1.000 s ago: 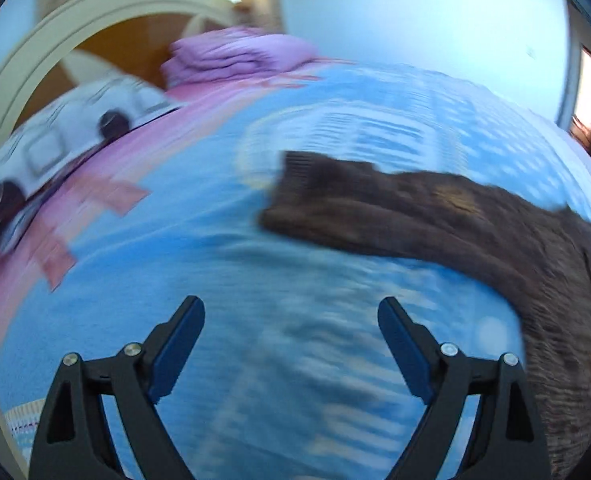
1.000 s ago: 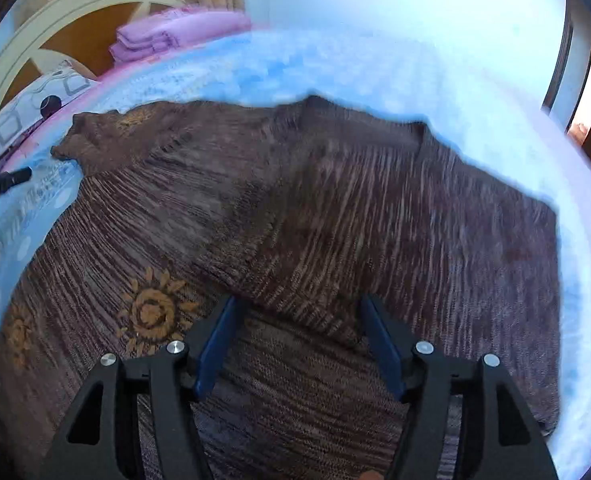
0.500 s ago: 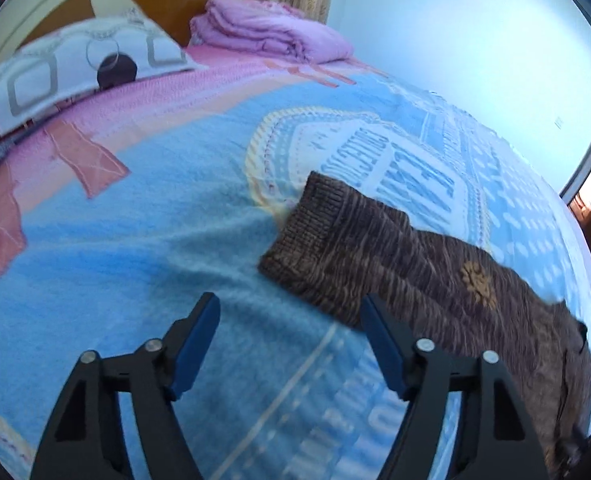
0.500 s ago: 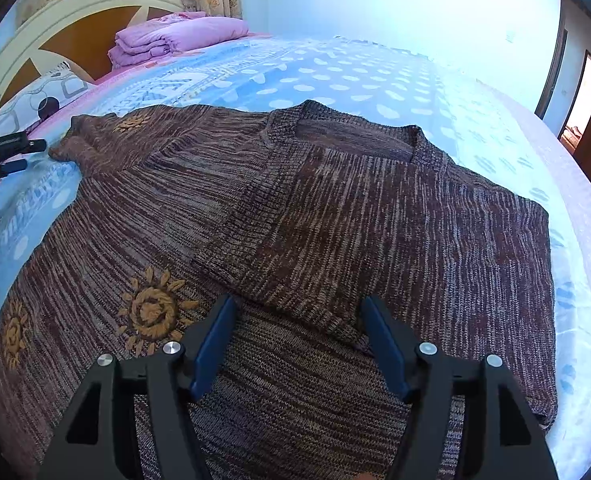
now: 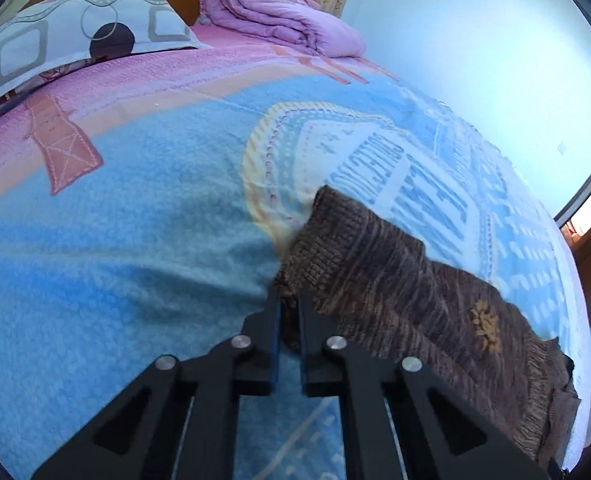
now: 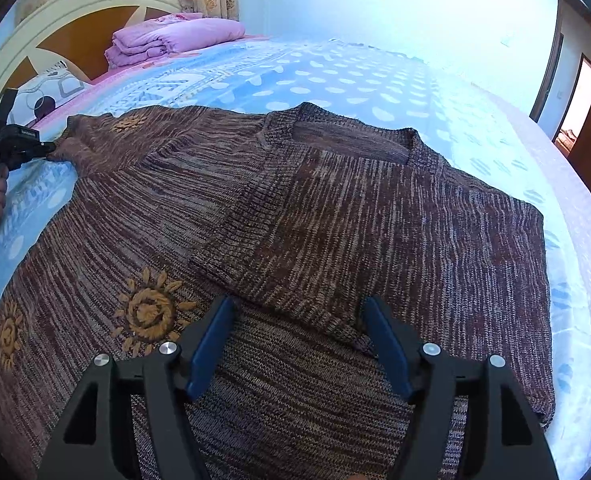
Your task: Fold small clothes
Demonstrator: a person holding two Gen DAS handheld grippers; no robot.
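One brown sweater (image 6: 295,240) lies spread across the bed (image 6: 335,76). The left claw (image 5: 289,308) has just closed on its cuff (image 5: 323,240); so thin a pinch may slip when lifted. The right claw (image 6: 295,340) stands wide above the folded sleeve. One pillow (image 5: 75,40), one folded quilt (image 5: 279,20).

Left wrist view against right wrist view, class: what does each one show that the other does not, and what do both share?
Left wrist only: the left gripper seen close, jaws shut on the sleeve cuff, and lettering on the blue blanket.

Right wrist only: the sweater's neckline, its big sun motif, the open right gripper, a doorway.

Both: the brown sweater, folded pink bedding, patterned pillow.
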